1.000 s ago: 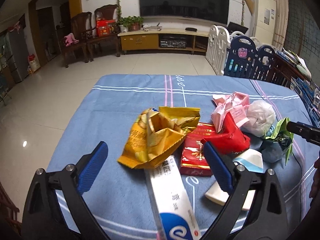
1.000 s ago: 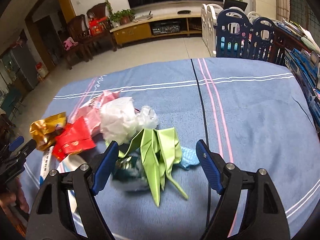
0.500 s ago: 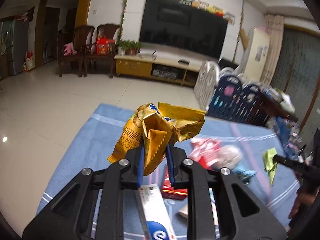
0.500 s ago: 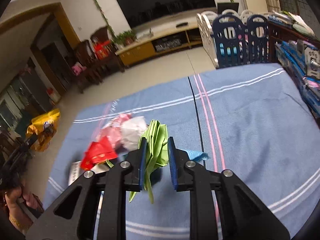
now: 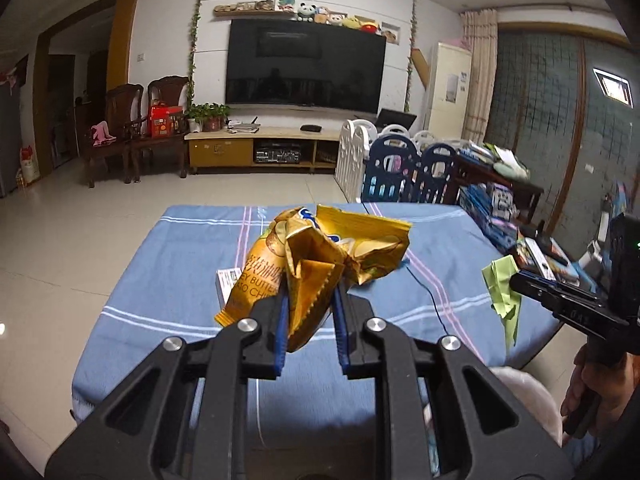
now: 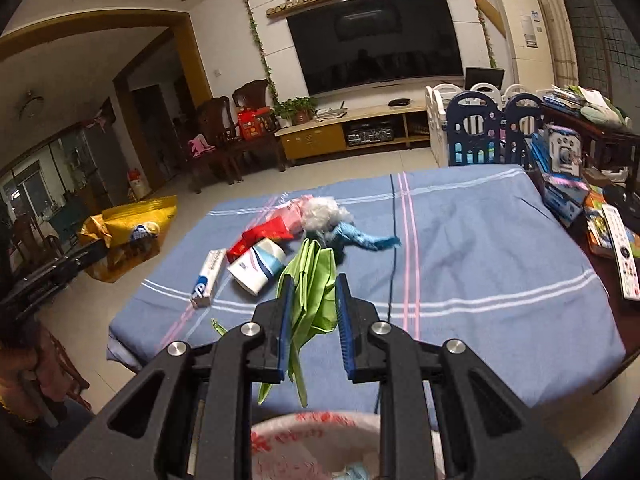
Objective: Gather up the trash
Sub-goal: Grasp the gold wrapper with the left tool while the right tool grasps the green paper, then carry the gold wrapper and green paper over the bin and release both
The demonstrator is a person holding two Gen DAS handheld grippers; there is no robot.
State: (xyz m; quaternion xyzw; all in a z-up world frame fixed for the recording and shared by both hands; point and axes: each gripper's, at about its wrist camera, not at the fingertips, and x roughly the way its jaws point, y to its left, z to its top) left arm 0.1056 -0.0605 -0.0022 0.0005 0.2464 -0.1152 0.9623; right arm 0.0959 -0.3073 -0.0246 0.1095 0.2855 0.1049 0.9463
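Blue striped tablecloth (image 5: pixel 168 264) fills the left wrist view, where the left gripper (image 5: pixel 309 322) clamps a crumpled yellow chip bag (image 5: pixel 320 264) raised above it. Right wrist view: the right gripper (image 6: pixel 313 314) pinches a green wrapper (image 6: pixel 314 280) above the cloth, other trash (image 6: pixel 280 240) lying at 11 o'clock.

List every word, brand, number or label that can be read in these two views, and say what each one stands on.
"EY BUTTE": partial print on the crumpled yellow foil chip bag held in the left gripper.
"IO CHI": the line under it on the same bag, also cut off; the Chinese characters above are unclear.
A lone "e": blue end of the long white toothpaste box.
Red flat packet, white-and-blue paper cup: print too small.
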